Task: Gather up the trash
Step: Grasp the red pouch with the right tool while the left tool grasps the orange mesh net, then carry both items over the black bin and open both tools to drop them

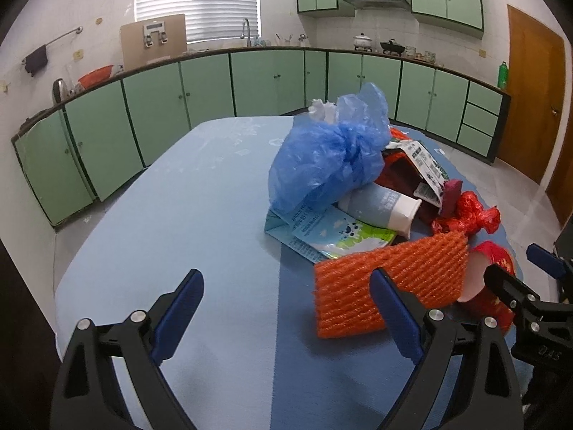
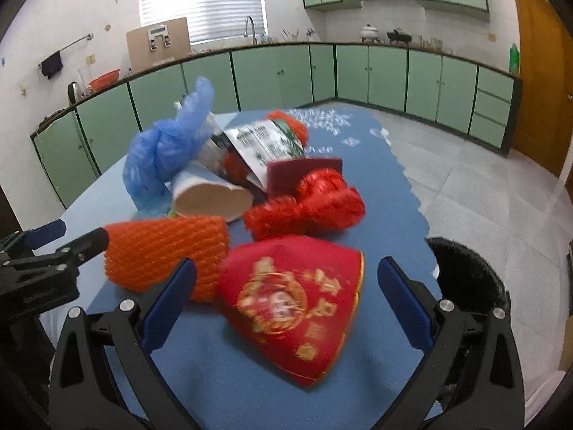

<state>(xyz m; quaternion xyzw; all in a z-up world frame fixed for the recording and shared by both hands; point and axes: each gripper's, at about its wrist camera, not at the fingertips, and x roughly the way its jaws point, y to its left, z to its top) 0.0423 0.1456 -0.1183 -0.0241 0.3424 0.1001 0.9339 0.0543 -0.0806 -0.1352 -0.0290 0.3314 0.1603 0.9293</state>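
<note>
— What does your left wrist camera show?

— My left gripper [image 1: 286,317] is spread wide and holds nothing. It hangs over the table [image 1: 172,236], its right finger just in front of the orange foam net [image 1: 390,286]. Behind that sit the blue bag [image 1: 322,157], a paper cup [image 1: 379,206] and a milk carton [image 1: 322,233].

— And the right?

— My right gripper [image 2: 286,302] is wide open too, empty, with the red cup [image 2: 297,315] lying on its side between the fingers. The black bin [image 2: 469,276] stands just past the table edge, to my right.

— So which step?

— I judge I'm lining up the first pick. Next I need to lower, close on the red cup, then carry it to the bin.
</note>
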